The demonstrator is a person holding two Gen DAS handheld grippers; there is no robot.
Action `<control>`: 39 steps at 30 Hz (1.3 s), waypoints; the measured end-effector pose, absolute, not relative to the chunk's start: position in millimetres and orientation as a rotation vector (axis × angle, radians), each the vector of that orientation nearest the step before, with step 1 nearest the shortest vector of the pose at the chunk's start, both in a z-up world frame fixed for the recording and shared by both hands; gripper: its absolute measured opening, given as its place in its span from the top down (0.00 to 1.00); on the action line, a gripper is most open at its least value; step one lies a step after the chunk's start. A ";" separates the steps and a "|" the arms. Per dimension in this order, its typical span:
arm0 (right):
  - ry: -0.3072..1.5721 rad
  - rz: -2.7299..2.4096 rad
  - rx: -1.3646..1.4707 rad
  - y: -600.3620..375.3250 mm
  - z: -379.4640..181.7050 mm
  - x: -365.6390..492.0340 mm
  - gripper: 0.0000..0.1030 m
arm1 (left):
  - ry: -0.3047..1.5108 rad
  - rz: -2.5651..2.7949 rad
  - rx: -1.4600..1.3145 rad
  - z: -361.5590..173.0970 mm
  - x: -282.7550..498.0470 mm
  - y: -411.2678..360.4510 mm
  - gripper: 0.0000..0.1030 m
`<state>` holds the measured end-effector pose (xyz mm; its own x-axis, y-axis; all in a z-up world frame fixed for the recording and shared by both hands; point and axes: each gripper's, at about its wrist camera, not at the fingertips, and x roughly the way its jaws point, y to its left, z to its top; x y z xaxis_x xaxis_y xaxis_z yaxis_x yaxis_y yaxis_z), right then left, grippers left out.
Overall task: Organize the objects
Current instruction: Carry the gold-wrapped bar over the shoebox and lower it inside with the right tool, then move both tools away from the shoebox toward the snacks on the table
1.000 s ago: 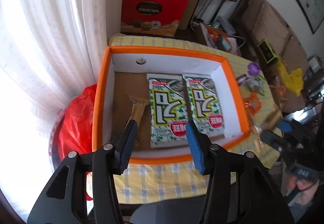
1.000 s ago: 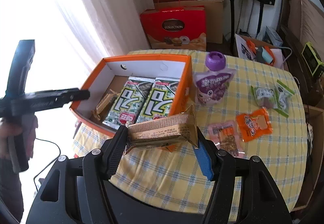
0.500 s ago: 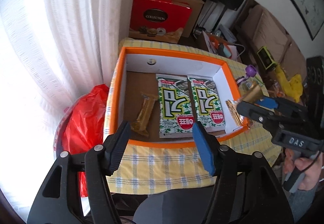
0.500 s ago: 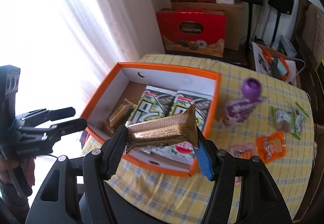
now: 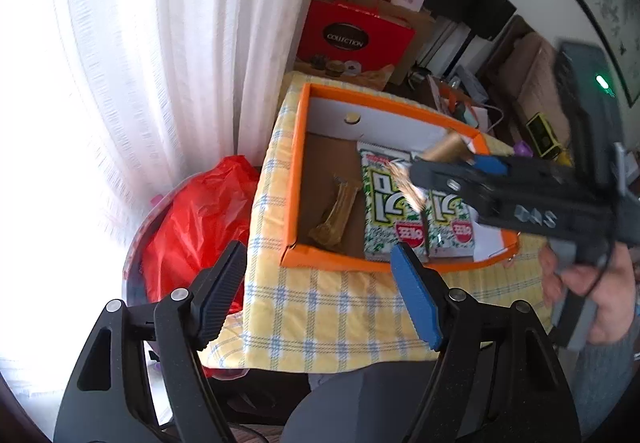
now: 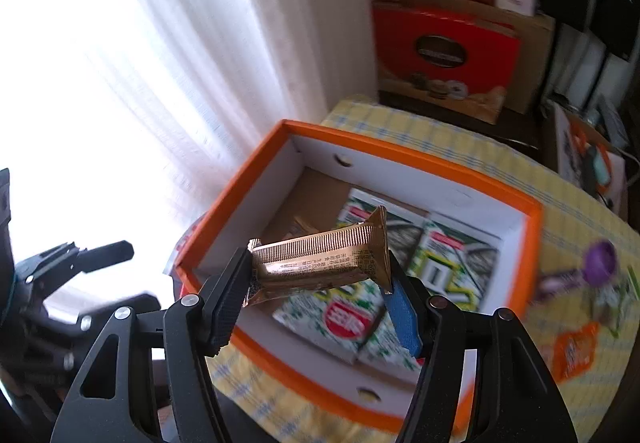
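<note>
An orange box (image 5: pixel 293 179) with white inner walls sits on the yellow checked tablecloth (image 5: pixel 332 319). Inside lie two green-and-white snack packs (image 5: pixel 386 207) and a gold bar (image 5: pixel 334 217). My right gripper (image 6: pixel 320 283) is shut on a second gold wrapped bar (image 6: pixel 320 263) and holds it above the box (image 6: pixel 400 159), over the packs (image 6: pixel 452 259); it also shows in the left wrist view (image 5: pixel 440 171). My left gripper (image 5: pixel 320 291) is open and empty, back from the table's near edge; it also shows in the right wrist view (image 6: pixel 100 251).
A purple-capped pouch (image 6: pixel 596 263) and an orange sachet (image 6: pixel 576 351) lie on the cloth right of the box. A red plastic bag (image 5: pixel 196 227) sits beside the table below the white curtain (image 5: pixel 160 63). Red gift boxes (image 5: pixel 356 39) stand behind.
My right gripper has carried the gold bar left, over the box. My left gripper has pulled back from the box and off the table edge.
</note>
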<state>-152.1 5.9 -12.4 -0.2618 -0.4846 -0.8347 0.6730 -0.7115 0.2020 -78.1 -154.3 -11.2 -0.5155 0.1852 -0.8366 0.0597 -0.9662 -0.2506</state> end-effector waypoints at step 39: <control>0.272 -2.084 1.221 38.0 2.7 -135.2 0.16 | -0.268 2.658 -1.463 -7.1 -66.4 -119.5 0.14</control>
<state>-135.2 38.0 2.7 -0.3140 -0.4610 -0.8300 0.6583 -0.7357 0.1595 -66.4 -119.5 -7.1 -0.5349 0.1680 -0.8281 0.0005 -0.9800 -0.1991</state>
